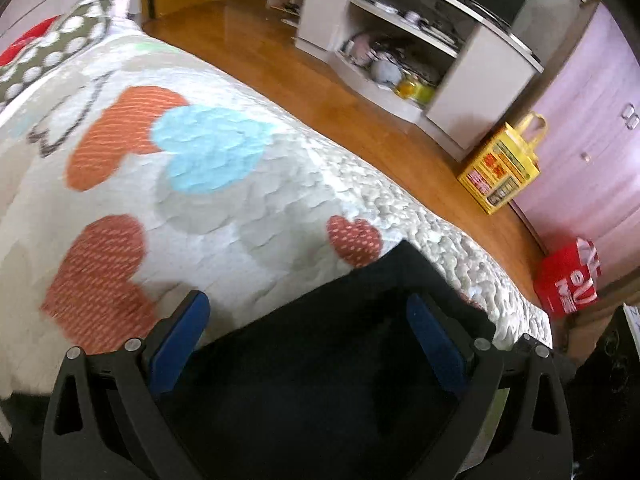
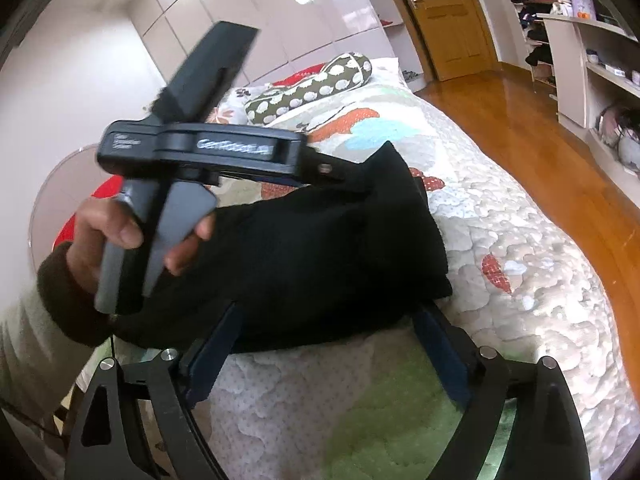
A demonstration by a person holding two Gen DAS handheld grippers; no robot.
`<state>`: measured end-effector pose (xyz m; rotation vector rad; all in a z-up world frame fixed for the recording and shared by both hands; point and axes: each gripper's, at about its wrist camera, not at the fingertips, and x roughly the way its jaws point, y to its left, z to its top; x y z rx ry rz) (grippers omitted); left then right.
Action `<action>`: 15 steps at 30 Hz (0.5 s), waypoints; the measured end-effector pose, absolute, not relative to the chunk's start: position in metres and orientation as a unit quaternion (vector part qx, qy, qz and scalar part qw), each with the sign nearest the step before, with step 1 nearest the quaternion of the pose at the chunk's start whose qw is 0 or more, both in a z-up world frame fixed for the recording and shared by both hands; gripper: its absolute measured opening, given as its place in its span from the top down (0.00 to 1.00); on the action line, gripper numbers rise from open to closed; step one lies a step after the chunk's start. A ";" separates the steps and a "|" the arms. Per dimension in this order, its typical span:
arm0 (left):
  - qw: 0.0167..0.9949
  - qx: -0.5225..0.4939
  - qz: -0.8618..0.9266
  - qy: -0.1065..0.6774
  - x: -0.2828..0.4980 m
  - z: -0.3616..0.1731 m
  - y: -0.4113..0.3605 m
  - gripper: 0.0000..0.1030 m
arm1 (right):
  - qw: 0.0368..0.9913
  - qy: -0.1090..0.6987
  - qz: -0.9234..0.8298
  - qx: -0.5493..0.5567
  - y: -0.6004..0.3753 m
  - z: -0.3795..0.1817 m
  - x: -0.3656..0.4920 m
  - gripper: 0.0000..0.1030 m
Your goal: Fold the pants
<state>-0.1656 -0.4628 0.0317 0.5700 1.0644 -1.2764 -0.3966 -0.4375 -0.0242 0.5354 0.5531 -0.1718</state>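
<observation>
- Left gripper [image 1: 308,320]: black frame, blue pads, silver screws.
- Right gripper [image 2: 328,340]: same build.
- Left hand [image 2: 120,240]: dark cuff, pale sleeve [image 2: 24,352].

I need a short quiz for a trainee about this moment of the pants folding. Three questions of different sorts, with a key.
1. True or false: the black pants lie on the quilt as a folded bundle.
2. The right gripper is: A) open, B) shut on the pants, C) out of view.
3. Fill in: the dotted pillow lies at the far end of the ____.

Key: 1 true; 2 A, its pads stand wide apart at the bundle's near edge, pressing nothing; 3 bed.
</observation>
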 end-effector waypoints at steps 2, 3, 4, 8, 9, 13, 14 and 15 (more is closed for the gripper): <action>0.624 0.258 -0.575 0.462 -0.172 0.028 -0.470 0.03 | 0.924 0.262 -0.089 0.265 -0.437 -0.025 -0.395 0.07; 0.618 0.264 -0.580 0.460 -0.175 0.026 -0.473 0.04 | 0.924 0.259 -0.091 0.266 -0.437 -0.025 -0.393 0.07; 0.616 0.268 -0.584 0.456 -0.177 0.025 -0.475 0.04 | 0.923 0.257 -0.093 0.270 -0.439 -0.026 -0.391 0.08; 0.612 0.252 -0.597 0.453 -0.172 0.024 -0.479 0.14 | 0.911 0.260 -0.108 0.302 -0.454 -0.034 -0.387 0.79; 0.615 0.244 -0.597 0.455 -0.169 0.026 -0.478 0.21 | 0.907 0.257 -0.101 0.317 -0.460 -0.037 -0.386 0.80; 0.599 0.186 -0.605 0.491 -0.151 0.045 -0.465 0.66 | 0.922 0.249 -0.087 0.284 -0.453 -0.015 -0.384 0.86; 0.607 0.168 -0.599 0.494 -0.144 0.057 -0.455 0.66 | 0.927 0.247 -0.084 0.271 -0.450 -0.006 -0.383 0.86; 0.617 0.162 -0.595 0.489 -0.140 0.064 -0.446 0.66 | 0.932 0.242 -0.077 0.259 -0.445 0.005 -0.381 0.86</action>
